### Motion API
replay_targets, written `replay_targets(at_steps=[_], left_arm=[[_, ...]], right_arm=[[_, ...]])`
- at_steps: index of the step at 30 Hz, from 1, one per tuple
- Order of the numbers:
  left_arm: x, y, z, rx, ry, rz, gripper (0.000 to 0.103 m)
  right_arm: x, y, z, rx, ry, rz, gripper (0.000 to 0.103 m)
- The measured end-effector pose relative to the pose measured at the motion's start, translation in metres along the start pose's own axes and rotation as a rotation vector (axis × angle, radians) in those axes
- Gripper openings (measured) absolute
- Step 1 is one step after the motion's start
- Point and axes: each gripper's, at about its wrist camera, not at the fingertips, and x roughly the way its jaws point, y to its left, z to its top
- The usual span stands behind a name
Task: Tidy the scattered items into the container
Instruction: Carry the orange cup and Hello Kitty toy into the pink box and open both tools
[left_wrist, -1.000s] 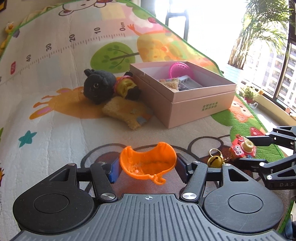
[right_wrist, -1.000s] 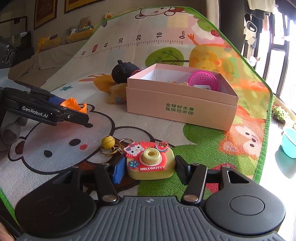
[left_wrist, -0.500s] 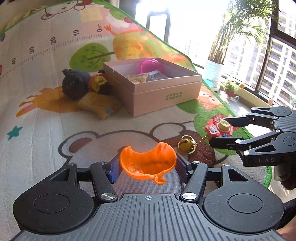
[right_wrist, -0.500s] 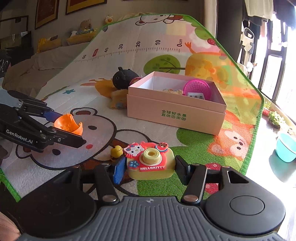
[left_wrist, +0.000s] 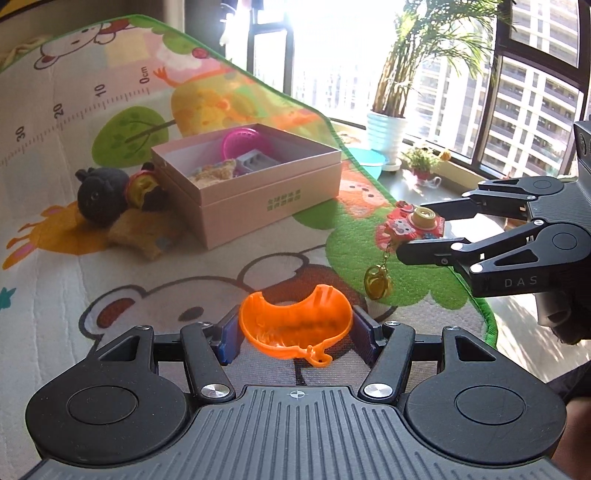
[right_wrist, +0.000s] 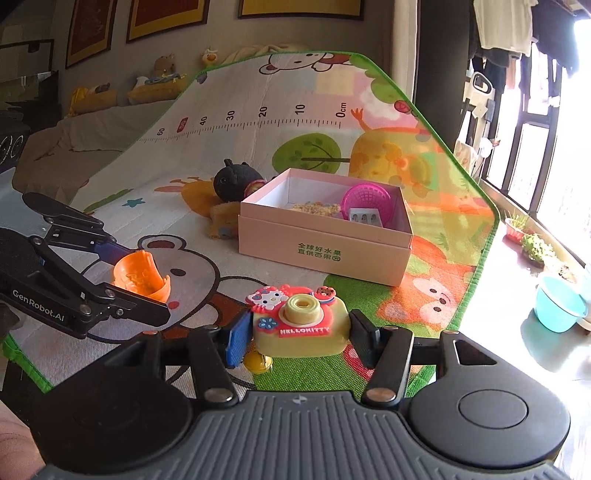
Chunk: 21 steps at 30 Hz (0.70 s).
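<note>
Gripping an orange plastic shell (left_wrist: 294, 325) between its two pads, the left gripper (left_wrist: 294, 330) is held above the play mat (left_wrist: 55, 295), over the printed bear. The right gripper (right_wrist: 300, 326) is clamped on a yellow Hello Kitty toy camera (right_wrist: 301, 325), whose gold bell (left_wrist: 376, 284) dangles free on its chain. Compared with one second earlier, both grippers have risen: the camera and bell, then resting on the mat, now hang clear of it, and the mat's green edge has come into the right wrist view. The open pink box (right_wrist: 325, 247) stands on the mat well ahead of both grippers, unmoved, holding a magenta basket (right_wrist: 365, 201), a grey tray (left_wrist: 255, 160) and a tan piece (left_wrist: 214, 171). Beside the box's far-left side lie a black plush toy (left_wrist: 101, 194) and a tan plush (left_wrist: 136, 232).
</note>
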Motion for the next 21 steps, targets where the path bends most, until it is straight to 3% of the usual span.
replay_targets(at_steps=[6, 11, 12, 14, 18, 21], left_arm=[[0.011, 0.010, 0.045, 0.086, -0.075, 0.029, 0.065], [0.037, 0.032, 0.111, 0.148, -0.232, 0.098, 0.066], [0.045, 0.038, 0.123, 0.139, -0.262, 0.096, 0.068], [0.057, 0.050, 0.141, 0.110, -0.300, 0.070, 0.095], [0.056, 0.076, 0.140, 0.045, -0.328, 0.072, 0.097], [0.054, 0.099, 0.114, 0.037, -0.285, 0.143, 0.098]], right_arm=[[0.000, -0.032, 0.050, 0.063, -0.065, 0.045, 0.056], [0.023, -0.063, 0.124, 0.053, -0.208, 0.013, 0.056], [0.033, -0.068, 0.140, 0.053, -0.234, -0.002, 0.057], [0.050, -0.076, 0.163, 0.078, -0.264, -0.022, 0.078], [0.072, -0.086, 0.177, 0.114, -0.311, -0.036, 0.080], [0.088, -0.083, 0.170, 0.084, -0.297, -0.052, 0.080]])
